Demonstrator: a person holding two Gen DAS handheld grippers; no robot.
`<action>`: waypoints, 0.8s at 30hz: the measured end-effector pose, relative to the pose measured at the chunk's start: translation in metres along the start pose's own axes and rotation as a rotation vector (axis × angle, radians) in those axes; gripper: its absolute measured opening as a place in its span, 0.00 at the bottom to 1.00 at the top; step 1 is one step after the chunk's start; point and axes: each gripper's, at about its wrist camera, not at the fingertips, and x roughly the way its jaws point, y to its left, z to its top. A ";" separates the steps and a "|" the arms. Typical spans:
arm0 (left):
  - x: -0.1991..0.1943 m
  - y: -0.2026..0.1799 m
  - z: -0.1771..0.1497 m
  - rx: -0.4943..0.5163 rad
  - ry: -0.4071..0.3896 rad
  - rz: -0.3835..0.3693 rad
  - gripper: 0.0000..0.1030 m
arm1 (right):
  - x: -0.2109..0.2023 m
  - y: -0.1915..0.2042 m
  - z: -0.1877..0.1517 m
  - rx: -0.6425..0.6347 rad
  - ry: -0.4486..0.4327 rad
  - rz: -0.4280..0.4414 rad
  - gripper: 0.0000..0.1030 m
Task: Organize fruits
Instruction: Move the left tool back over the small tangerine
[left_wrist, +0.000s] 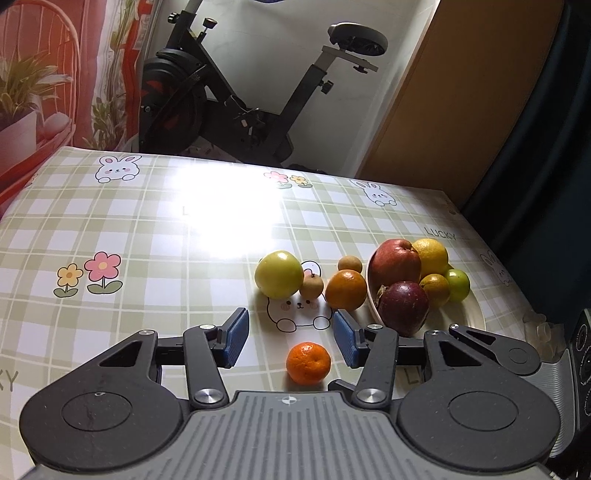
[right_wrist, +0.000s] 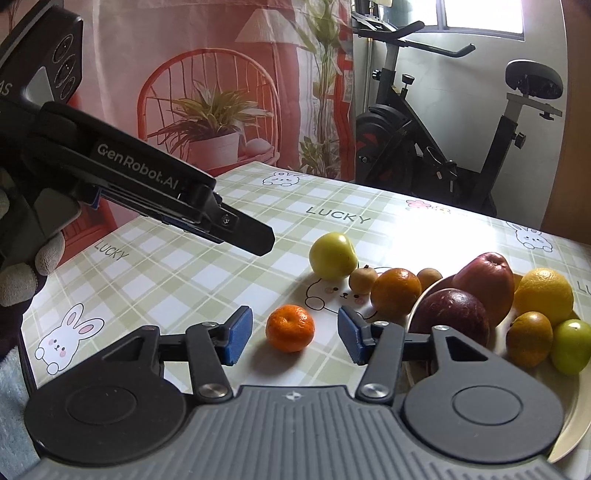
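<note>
A small mandarin (left_wrist: 308, 363) (right_wrist: 290, 328) lies on the checked tablecloth. In the right wrist view it sits between the blue pads of my open right gripper (right_wrist: 295, 334), touching neither. My left gripper (left_wrist: 290, 334) is open too and hovers above the table (right_wrist: 264, 243), held by a gloved hand (right_wrist: 22, 273). Loose behind the mandarin are a green apple (left_wrist: 279, 274) (right_wrist: 332, 256), an orange (left_wrist: 345, 290) (right_wrist: 395, 291) and two small brown fruits (left_wrist: 311, 286) (right_wrist: 364, 280). A cream plate (left_wrist: 461, 314) (right_wrist: 569, 435) holds a red apple (left_wrist: 395, 260), a dark red fruit (right_wrist: 450, 314), a yellow citrus (right_wrist: 543, 295) and two smaller fruits.
An exercise bike (left_wrist: 236, 110) (right_wrist: 443, 147) stands behind the table's far edge. A printed curtain (right_wrist: 221, 92) hangs at the back left, and a wooden door (left_wrist: 461, 92) is at the back right. The table's right edge runs close behind the plate.
</note>
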 end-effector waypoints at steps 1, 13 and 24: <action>-0.002 0.001 -0.002 -0.012 -0.005 0.005 0.52 | -0.001 0.001 0.000 -0.009 0.000 0.001 0.53; -0.023 -0.016 -0.021 -0.072 -0.065 0.026 0.47 | -0.035 0.008 -0.010 -0.051 -0.023 -0.015 0.52; -0.050 -0.020 -0.025 -0.081 -0.109 0.030 0.47 | -0.052 0.009 -0.002 -0.040 -0.045 -0.035 0.52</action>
